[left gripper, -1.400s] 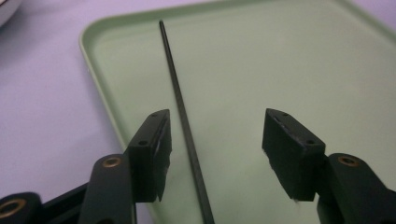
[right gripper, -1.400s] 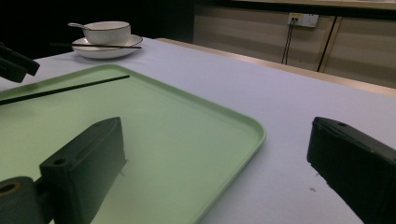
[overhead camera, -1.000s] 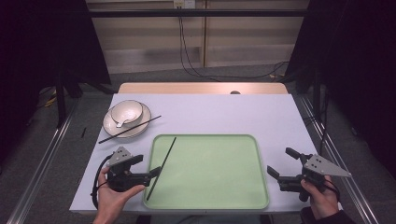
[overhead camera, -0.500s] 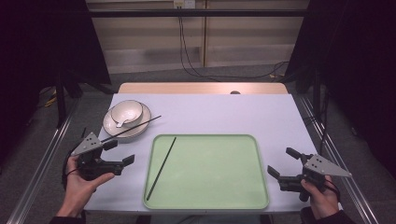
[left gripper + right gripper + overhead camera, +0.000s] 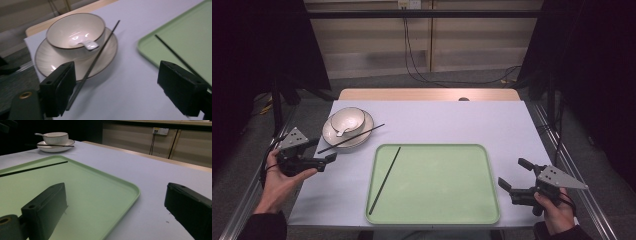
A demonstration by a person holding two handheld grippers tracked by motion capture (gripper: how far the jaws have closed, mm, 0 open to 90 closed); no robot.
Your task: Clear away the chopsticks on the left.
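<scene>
A black chopstick lies slanted in the left part of the green tray. A second chopstick rests across a cream plate that holds a bowl with a spoon. My left gripper hovers at the table's left edge just below the plate, open; its jaws have just closed a little with nothing between them. In the left gripper view the left gripper faces the bowl and the chopstick on the plate. My right gripper stands open and empty beside the tray's right rim.
The white table top stretches behind the tray, with a wooden strip along its far edge. Metal rails run down both sides. Cables hang on the back wall. In the right gripper view the tray's corner lies just ahead.
My left gripper has drawn away from the tray's left edge, moving left and up toward the plate. The chopstick stays in the tray. The right gripper has not moved.
</scene>
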